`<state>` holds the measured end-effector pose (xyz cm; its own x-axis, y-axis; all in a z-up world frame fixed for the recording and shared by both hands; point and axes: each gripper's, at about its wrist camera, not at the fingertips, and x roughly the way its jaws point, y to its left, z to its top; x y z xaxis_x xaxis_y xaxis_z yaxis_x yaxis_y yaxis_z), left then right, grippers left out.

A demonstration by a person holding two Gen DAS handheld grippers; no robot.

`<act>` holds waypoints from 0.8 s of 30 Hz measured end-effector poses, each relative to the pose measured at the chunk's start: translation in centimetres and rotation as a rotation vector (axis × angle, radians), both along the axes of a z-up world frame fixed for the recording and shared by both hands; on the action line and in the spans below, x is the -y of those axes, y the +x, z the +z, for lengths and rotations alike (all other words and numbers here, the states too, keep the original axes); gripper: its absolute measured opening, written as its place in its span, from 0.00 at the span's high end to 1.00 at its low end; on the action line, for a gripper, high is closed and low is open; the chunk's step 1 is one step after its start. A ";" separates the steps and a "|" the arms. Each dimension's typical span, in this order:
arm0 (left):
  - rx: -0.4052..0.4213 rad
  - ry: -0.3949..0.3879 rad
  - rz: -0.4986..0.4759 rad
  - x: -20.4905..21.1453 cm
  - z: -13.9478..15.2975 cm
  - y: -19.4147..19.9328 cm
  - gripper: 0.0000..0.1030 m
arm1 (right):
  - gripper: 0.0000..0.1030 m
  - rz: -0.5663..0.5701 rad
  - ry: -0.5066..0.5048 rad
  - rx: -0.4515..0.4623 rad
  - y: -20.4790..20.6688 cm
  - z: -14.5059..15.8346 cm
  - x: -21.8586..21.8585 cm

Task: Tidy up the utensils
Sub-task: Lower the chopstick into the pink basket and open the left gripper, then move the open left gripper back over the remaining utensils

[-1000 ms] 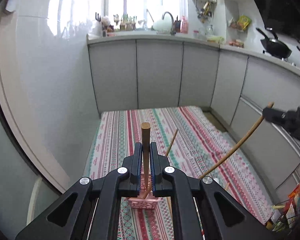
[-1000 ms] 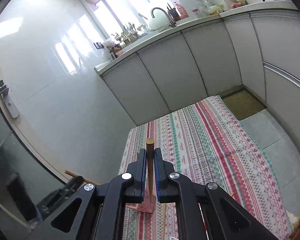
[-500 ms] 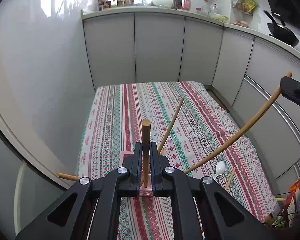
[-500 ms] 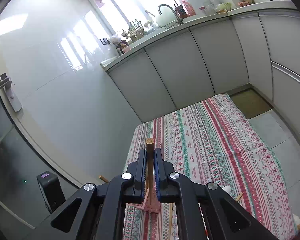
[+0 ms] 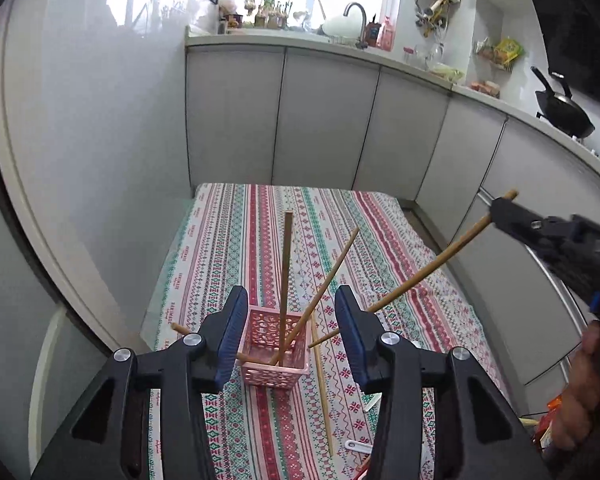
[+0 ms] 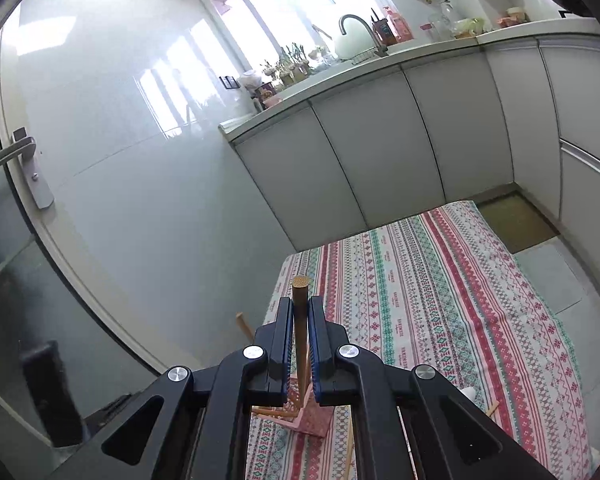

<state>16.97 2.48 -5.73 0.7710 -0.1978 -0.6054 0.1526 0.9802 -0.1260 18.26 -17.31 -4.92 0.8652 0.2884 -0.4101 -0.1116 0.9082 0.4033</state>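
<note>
Pink lattice basket [image 5: 274,354], red-green-white striped patterned cloth [image 5: 256,240].

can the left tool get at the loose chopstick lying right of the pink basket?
Probably yes. The left tool is open and empty above the pink basket; the loose chopstick lies uncovered on the cloth beside it.

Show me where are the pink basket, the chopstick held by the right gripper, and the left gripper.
pink basket [image 5: 278,376]: left wrist view, on its front wall.
held chopstick [image 6: 301,312]: right wrist view, on the shaft above the fingers.
left gripper [image 5: 288,324]: left wrist view, midway between its open fingertips.
</note>
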 end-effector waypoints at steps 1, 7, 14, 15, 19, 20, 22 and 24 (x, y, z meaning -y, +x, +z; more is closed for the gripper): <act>0.008 0.001 0.002 -0.2 0.3 -0.4 0.52 | 0.93 0.001 -0.001 0.000 0.2 -0.1 -0.2; 0.049 0.045 0.019 -1.0 1.0 -2.3 0.48 | 0.93 0.009 -0.022 -0.011 1.6 -1.2 -1.7; 0.038 0.056 0.032 -2.2 0.5 -2.8 0.48 | 0.93 0.019 -0.102 -0.021 2.8 -2.5 -4.4; 0.034 0.056 0.033 -2.4 0.4 -2.8 0.48 | 0.93 0.020 -0.120 -0.026 2.9 -2.7 -4.9; 0.013 0.050 0.026 -2.8 0.0 -2.4 0.48 | 0.93 0.038 -0.196 -0.063 3.7 -4.1 -6.9; 0.006 0.048 0.025 -2.9 -0.2 -2.3 0.48 | 0.93 0.044 -0.213 -0.072 3.9 -4.5 -7.4; -0.004 0.045 0.023 -3.1 -0.4 -2.2 0.47 | 0.93 0.059 -0.233 -0.089 4.1 -5.2 -8.1; -0.013 0.044 0.025 -3.3 -0.6 -2.0 0.47 | 0.92 0.068 -0.237 -0.105 4.3 -5.6 -8.5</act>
<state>15.00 5.82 -6.29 0.7674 -0.1515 -0.6230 0.1266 0.9884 -0.0845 22.57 -8.84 -10.55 0.7964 0.2292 -0.5597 -0.1441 0.9707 0.1924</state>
